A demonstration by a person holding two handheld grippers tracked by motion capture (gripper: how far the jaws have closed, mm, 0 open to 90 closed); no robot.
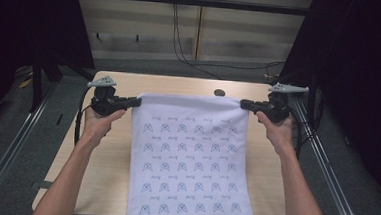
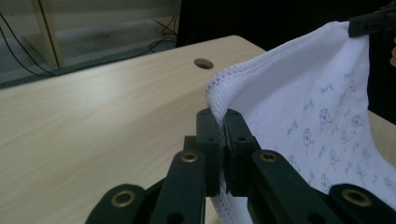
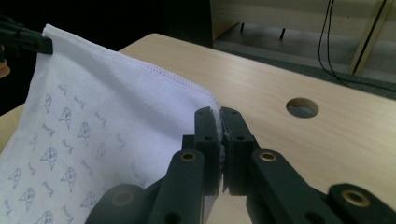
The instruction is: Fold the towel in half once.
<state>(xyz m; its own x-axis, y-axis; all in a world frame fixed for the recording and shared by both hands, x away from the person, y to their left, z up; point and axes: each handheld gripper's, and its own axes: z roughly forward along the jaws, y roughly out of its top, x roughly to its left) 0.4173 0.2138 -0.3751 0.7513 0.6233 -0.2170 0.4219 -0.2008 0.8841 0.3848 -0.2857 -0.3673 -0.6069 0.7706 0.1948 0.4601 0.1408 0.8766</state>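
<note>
A white cloth (image 1: 190, 157) printed with small blue figures hangs stretched between both grippers above the wooden table (image 1: 105, 152). My left gripper (image 1: 138, 101) is shut on the cloth's far left corner. My right gripper (image 1: 244, 104) is shut on the far right corner. In the left gripper view the jaws (image 2: 220, 116) pinch the stitched hem of the cloth (image 2: 299, 116), and the other gripper holds the far corner at top right. In the right gripper view the jaws (image 3: 218, 114) clamp the cloth (image 3: 107, 107) edge. The cloth's lower end drapes past the table's near edge.
A round cable hole (image 1: 219, 93) sits in the table near its far edge, also the hole (image 3: 302, 107) beside the right jaws. Metal rails (image 1: 6, 146) run along both sides of the table. Black cables (image 1: 182, 47) trail on the floor behind.
</note>
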